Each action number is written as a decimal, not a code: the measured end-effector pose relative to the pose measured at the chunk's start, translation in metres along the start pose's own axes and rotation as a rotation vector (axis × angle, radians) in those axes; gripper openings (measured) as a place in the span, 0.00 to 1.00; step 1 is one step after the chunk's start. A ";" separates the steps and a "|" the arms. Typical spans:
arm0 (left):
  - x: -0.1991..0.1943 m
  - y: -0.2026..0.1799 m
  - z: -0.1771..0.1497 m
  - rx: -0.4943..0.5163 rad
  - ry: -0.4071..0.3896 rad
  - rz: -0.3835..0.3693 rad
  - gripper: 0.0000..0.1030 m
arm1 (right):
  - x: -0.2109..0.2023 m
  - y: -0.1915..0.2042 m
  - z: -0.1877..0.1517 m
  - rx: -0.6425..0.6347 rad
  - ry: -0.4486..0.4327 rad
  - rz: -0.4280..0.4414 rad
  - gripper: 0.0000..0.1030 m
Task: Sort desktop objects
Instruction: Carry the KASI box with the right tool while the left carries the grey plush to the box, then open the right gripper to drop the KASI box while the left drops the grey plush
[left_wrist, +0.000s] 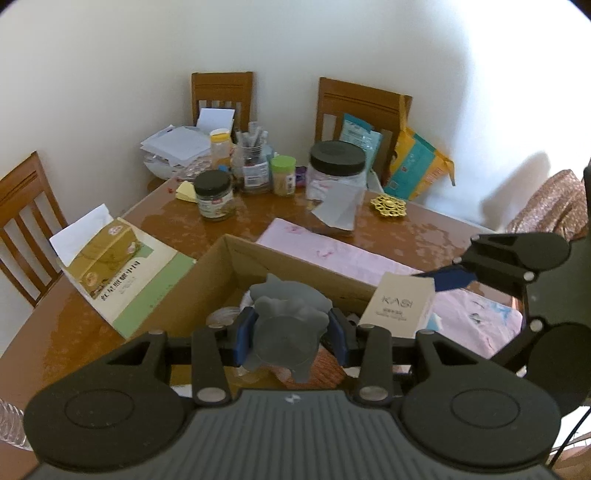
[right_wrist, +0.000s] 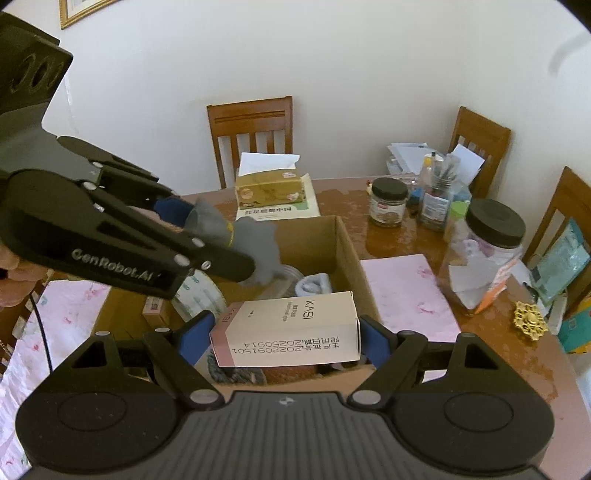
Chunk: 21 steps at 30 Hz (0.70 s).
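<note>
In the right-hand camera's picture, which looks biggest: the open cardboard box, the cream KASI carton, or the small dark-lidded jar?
1. Open cardboard box
2. Cream KASI carton, though nearness enlarges it
3. Small dark-lidded jar

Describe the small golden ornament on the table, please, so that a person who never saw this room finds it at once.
Start at the wooden table and find the big clear jar with the black lid. Just beside it, towards the colourful bags, the golden ornament lies flat on bare wood. Alone among its neighbours it is shiny, lacy, flower-shaped metal.

"kasi" on the beige box (right_wrist: 291, 332), "cenrobot.ai" on the left tongs (right_wrist: 207, 236)
</note>
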<state>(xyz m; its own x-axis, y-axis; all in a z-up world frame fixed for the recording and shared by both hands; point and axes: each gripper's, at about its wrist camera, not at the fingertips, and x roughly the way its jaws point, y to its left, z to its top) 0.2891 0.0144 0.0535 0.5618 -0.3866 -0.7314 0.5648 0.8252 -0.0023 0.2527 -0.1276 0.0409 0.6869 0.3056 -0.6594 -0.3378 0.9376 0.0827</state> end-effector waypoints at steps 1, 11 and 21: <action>0.002 0.004 0.000 -0.003 0.000 0.005 0.40 | 0.003 0.001 0.001 0.002 0.002 0.003 0.84; 0.019 0.031 -0.001 -0.031 0.010 0.013 0.40 | 0.028 0.003 0.013 0.002 0.022 0.006 0.84; 0.041 0.054 -0.001 -0.072 0.026 0.036 0.46 | 0.047 0.001 0.017 0.045 0.040 0.011 0.95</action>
<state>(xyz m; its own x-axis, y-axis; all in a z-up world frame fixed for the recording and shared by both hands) 0.3419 0.0435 0.0221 0.5642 -0.3461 -0.7496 0.4992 0.8662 -0.0243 0.2954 -0.1100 0.0225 0.6566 0.3097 -0.6878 -0.3150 0.9411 0.1231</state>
